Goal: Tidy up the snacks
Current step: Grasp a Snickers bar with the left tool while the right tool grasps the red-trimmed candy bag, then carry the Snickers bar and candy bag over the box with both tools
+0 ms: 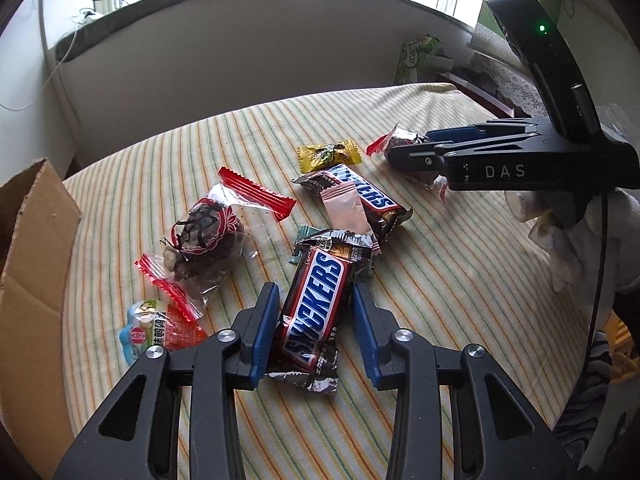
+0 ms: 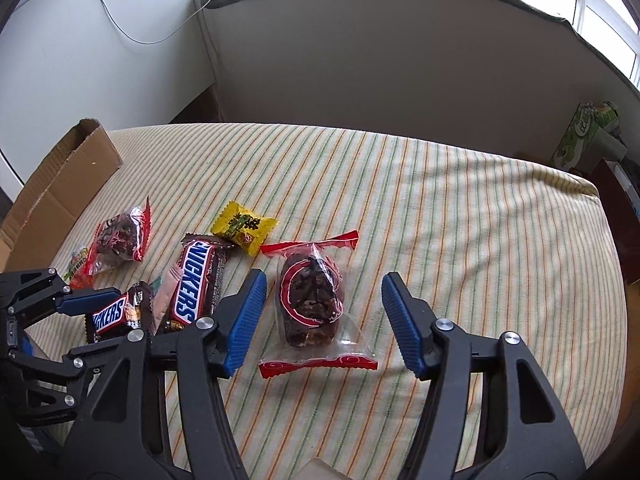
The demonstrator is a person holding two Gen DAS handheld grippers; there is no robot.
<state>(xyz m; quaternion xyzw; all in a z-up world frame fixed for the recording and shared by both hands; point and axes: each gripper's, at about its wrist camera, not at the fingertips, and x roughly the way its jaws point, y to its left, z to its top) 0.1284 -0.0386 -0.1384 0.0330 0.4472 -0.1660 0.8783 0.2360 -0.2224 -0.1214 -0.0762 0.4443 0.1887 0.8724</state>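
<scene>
Snacks lie on a striped tablecloth (image 1: 440, 280). My left gripper (image 1: 314, 312) is open with its blue pads on either side of a Snickers bar (image 1: 316, 304); the pads do not press it. A second Snickers bar (image 1: 368, 196) lies beyond it, with a yellow candy (image 1: 328, 154) further back. My right gripper (image 2: 324, 320) is open around a clear red-edged bag of dark cake (image 2: 314, 300), which rests on the cloth. In the left wrist view the right gripper (image 1: 404, 148) stands over that bag (image 1: 396, 138).
An open cardboard box (image 1: 32, 288) stands at the left table edge. Another clear red-edged cake bag (image 1: 208, 236) and a small blue-red packet (image 1: 160, 330) lie near it. A green carton (image 2: 588, 132) stands at the far right. A wall backs the table.
</scene>
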